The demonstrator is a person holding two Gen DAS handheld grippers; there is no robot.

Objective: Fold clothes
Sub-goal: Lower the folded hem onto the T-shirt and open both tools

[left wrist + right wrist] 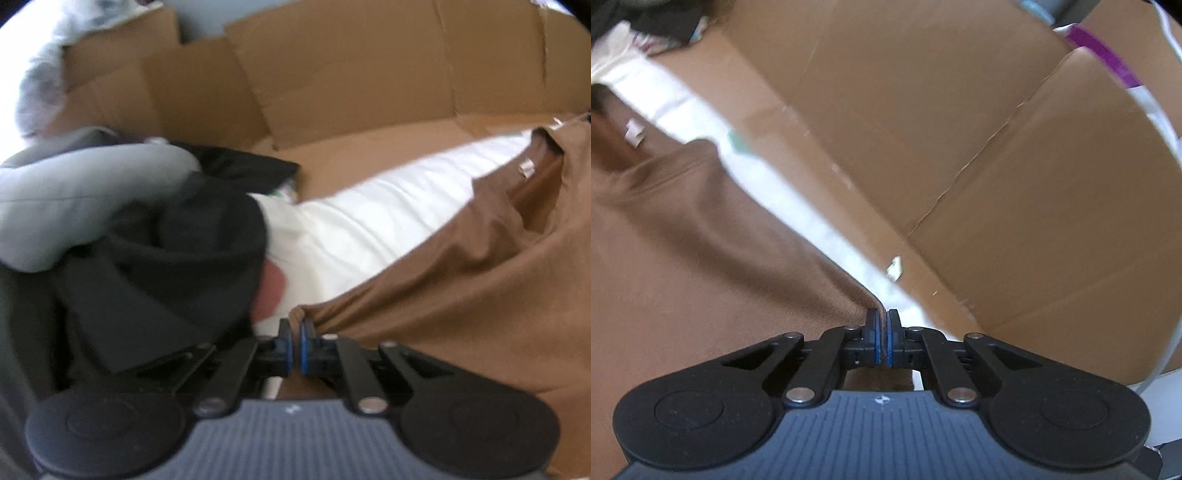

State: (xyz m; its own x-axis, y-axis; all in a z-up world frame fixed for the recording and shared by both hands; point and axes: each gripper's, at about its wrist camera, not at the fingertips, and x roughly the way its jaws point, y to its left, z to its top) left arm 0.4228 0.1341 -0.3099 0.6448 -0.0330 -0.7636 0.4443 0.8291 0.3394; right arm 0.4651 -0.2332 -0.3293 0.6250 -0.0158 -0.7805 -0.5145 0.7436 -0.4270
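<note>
A brown T-shirt [480, 280] lies spread on a white sheet [369, 225], its collar and label toward the upper right in the left wrist view. My left gripper [295, 328] is shut on a bunched edge of that shirt, the cloth pinched between its blue pads. In the right wrist view the same brown T-shirt [683, 240] fills the left side, and my right gripper [882, 317] is shut on its edge, a thin fold of brown cloth showing between the pads. The shirt's lower part is hidden under both grippers.
A heap of dark and grey clothes [122, 236] lies left of the left gripper. Flattened cardboard [332, 85] rises behind the sheet, and cardboard panels [960, 147] lie right of the shirt. A purple and white band [1104, 62] runs along the far right.
</note>
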